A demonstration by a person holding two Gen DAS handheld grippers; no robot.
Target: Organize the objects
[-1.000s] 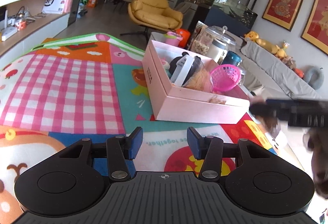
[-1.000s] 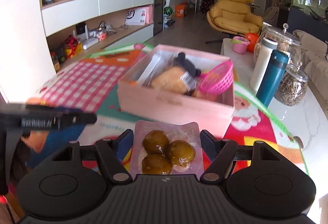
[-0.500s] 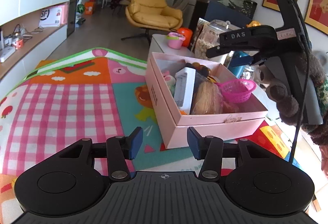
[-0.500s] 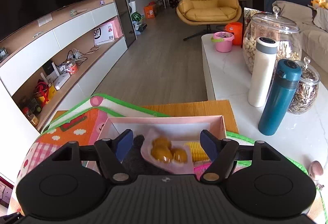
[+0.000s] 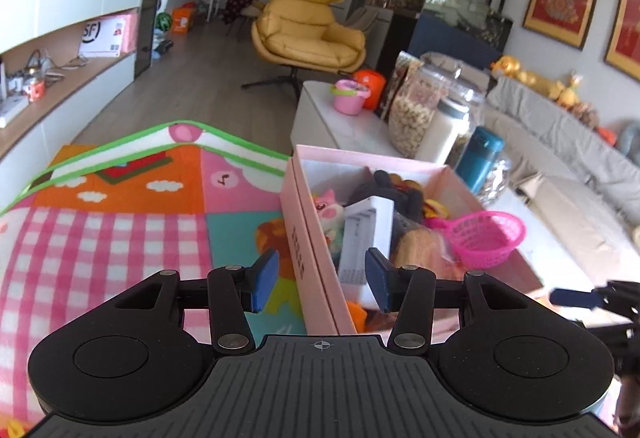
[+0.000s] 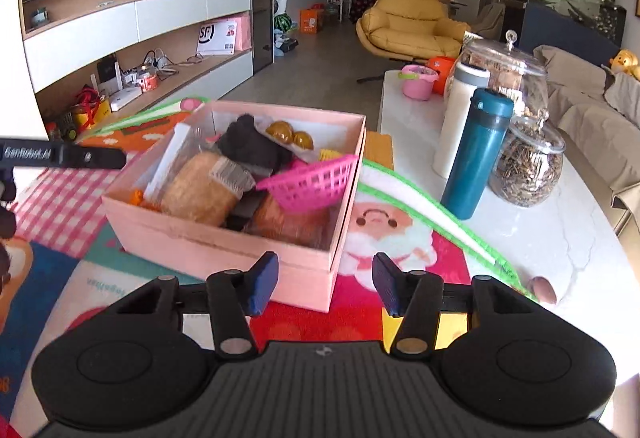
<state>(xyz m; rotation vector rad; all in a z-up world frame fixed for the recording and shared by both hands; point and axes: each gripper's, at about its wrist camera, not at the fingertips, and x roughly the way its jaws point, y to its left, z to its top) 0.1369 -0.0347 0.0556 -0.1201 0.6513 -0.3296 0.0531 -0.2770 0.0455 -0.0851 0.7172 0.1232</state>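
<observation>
We see the pink box (image 6: 224,246) sitting open on the play mat (image 6: 80,197) over the bench (image 6: 560,238), long axis running away from the left camera toward the armchair. Inside: one pink basket (image 6: 312,181) tilted at the right wall, one packet of brown balls (image 6: 290,135) at the far end, one black plush (image 6: 248,147), one white carton (image 5: 366,234) upright. Beside the box: two bottles, two jars. Left gripper (image 5: 320,280) empty, parted, above the box's near corner. Right gripper (image 6: 324,288) empty, jaws closing on nothing.
</observation>
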